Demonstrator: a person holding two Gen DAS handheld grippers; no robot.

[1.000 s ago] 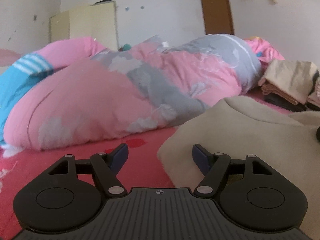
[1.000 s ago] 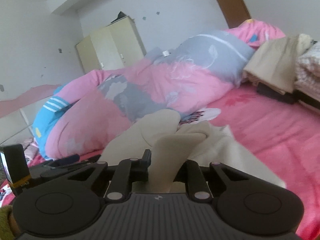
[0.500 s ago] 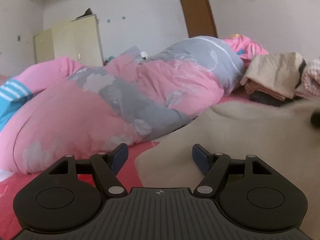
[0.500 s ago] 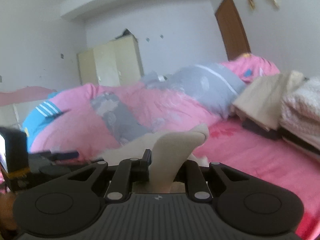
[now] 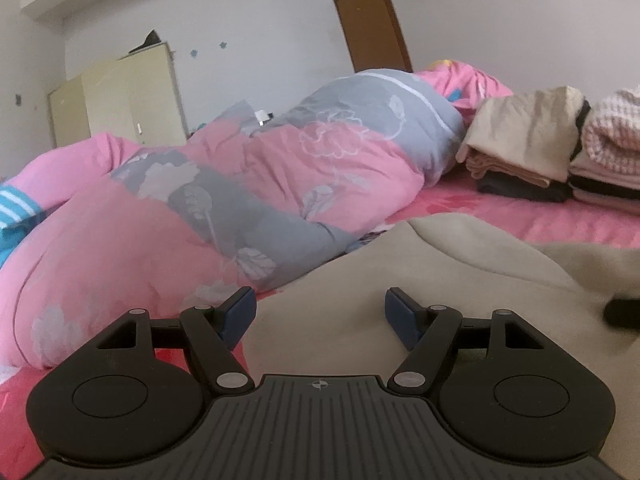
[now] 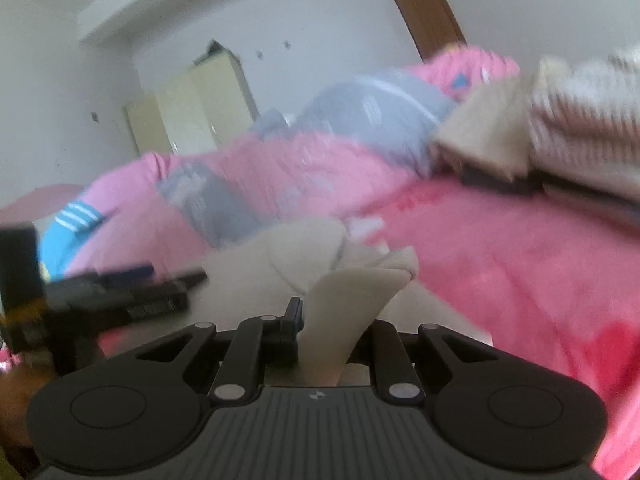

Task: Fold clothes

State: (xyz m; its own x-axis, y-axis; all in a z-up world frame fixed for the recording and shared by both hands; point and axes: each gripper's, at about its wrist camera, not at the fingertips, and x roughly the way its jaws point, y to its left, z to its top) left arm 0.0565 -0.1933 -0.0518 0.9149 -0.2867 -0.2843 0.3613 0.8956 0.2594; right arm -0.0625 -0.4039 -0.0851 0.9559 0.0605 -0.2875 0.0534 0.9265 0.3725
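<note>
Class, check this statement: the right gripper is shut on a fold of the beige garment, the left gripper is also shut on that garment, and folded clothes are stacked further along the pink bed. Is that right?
Not quite. The left gripper is open over the beige garment with nothing pinched, as the left wrist view shows. The rest holds: the right gripper is shut on a fold, and folded clothes are stacked on the pink bed.

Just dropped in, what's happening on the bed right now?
A person is folding a beige garment spread on the pink bedsheet. The right hand-held gripper is shut on a bunched fold of it. The left hand-held gripper hovers open over the cloth near its edge, gripping nothing. A pink and grey duvet lies behind, and a stack of folded clothes sits to the right.
</note>
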